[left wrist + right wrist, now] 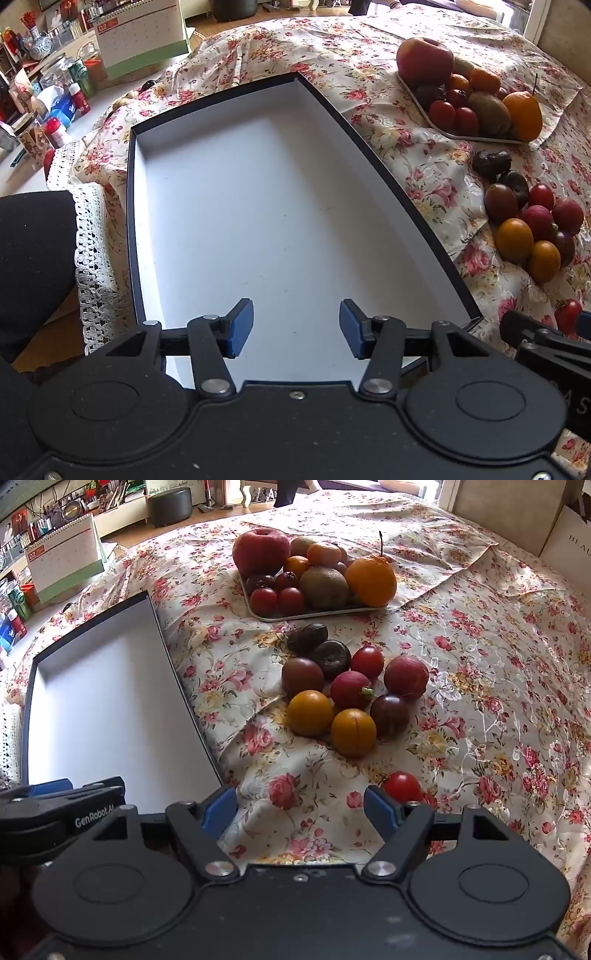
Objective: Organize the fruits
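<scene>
**Both grippers open and empty; fruit lying loose on cloth and on tray**

The left gripper [296, 328] is seen tilted down over a shallow white-lined box [258, 206] with a dark rim. Its blue pads [242, 328] stand wide apart, and nothing is held between them; only the bare box floor is seen in the gap. The box extends ahead of the jaws and is observed to hold no fruit.

To the right of these jaws, on the floral tablecloth [369, 66], a loose cluster of small fruit [532, 225] is noted, well apart from the box. Farther ahead and to the right, a pale tray [476, 137] is loaded with a red apple [424, 61], a kiwi [489, 110], an orange pear-shaped fruit [524, 114] and small tomatoes.

The right gripper [301, 808] is likewise tilted down, jaws wide, with only patterned cloth between them. A red cherry tomato [400, 786] lies just beside the right-hand pad [380, 810], outside the gap; contact cannot be determined. Ahead of the jaws the cluster is seen: two orange tomatoes [332, 722], dark and red ones behind.
</scene>
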Available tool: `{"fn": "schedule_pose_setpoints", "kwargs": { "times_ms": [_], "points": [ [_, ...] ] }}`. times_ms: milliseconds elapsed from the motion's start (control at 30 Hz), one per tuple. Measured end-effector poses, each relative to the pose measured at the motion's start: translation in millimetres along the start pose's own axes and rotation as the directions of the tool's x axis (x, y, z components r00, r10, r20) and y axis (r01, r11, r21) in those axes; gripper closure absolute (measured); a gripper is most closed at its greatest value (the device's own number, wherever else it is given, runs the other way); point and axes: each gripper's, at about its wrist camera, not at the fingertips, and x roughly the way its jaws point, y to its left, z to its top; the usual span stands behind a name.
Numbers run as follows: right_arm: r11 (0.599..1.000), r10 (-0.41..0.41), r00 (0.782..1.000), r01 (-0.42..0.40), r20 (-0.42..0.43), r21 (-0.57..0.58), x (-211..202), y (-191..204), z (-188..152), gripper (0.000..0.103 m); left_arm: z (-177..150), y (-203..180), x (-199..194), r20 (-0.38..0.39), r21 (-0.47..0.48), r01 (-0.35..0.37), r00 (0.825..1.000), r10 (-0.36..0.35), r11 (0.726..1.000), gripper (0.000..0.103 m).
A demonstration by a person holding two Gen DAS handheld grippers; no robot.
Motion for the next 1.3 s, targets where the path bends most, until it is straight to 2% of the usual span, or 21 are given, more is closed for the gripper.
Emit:
{"fn": "schedule_pose_setpoints", "kwargs": {
  "times_ms": [1300],
  "points": [
    [0.999,0.041,0.998,-0.041,-0.043,-0.004,2.3,1.9,0.4,0.024,-3.1,-2.6,7.9,-0.047,0.004,0.014,0.999,-0.014,1.000,0.045]
  ]
}}
